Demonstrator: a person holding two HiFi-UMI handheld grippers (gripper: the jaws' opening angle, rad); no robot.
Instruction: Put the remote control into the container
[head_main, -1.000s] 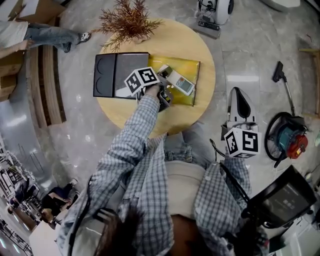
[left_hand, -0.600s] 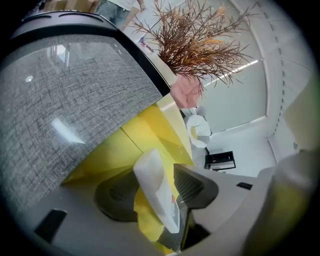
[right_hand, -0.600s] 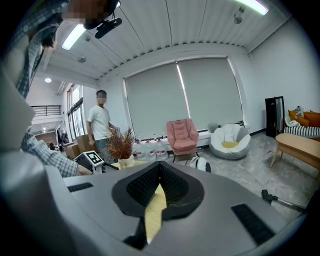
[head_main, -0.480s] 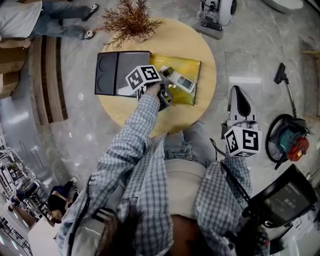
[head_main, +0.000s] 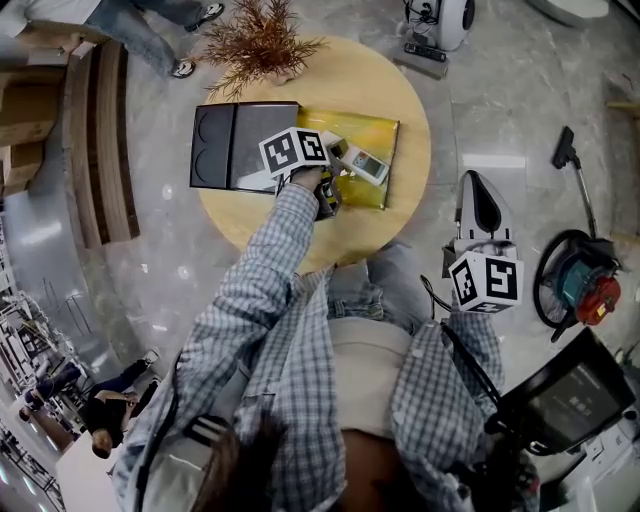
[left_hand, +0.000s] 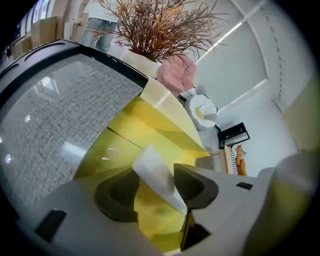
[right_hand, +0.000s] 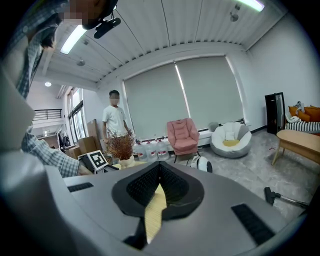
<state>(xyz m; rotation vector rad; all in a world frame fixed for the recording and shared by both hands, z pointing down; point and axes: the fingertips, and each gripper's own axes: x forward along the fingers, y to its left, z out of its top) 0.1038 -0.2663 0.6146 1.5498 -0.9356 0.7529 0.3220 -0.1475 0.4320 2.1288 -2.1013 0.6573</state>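
Left gripper view: the left gripper (left_hand: 156, 192) is spread wide, its jaws just opened, and the remote control (left_hand: 154, 172) is left loose between them inside the yellow container (left_hand: 120, 150). Only withdrawal is judged to remain.

Dried plant (head_main: 262, 40) and black tray (head_main: 215, 147) hem the yellow container (head_main: 380, 135); its right side lies open

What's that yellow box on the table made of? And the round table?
The yellow container looks like glossy tinted plastic, probably see-through: its walls show sharp reflections and bright glints. The round table looks like pale wood or a wood-look top, smooth and fairly matte; the pictures don't settle which.
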